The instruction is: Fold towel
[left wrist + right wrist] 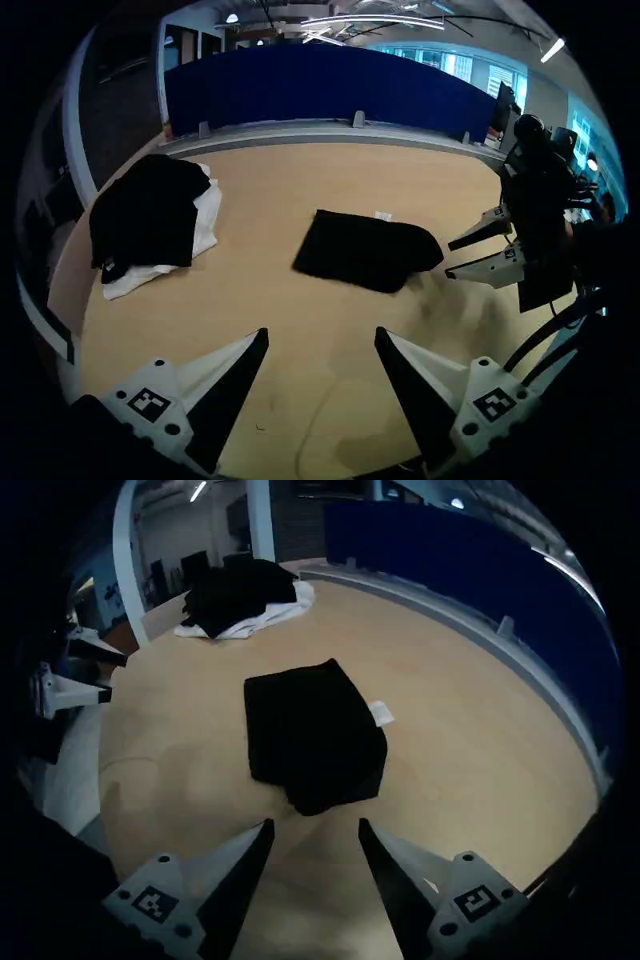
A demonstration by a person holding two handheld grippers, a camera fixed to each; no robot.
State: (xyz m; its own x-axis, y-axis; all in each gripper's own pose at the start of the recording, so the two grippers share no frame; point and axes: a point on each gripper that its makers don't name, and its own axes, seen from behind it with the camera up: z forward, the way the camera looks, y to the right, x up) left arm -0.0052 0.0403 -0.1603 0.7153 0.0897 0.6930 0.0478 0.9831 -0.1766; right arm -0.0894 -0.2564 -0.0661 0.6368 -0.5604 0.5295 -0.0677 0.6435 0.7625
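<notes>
The left tool and right tool have pointed white fingers, black inner faces and square black-and-white markers.

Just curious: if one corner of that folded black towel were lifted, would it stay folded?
Probably not: the black towel lies in soft, rounded folds, so it would likely droop open. On the smooth table it would probably slide or bunch when pushed.

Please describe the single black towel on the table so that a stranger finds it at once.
Find the large light wooden table before the long blue partition wall. Near its middle lies the folded black cloth towel, flat and alone. Unlike the pile of black and white cloths at the table's edge, it has a small white tag beside it.
</notes>
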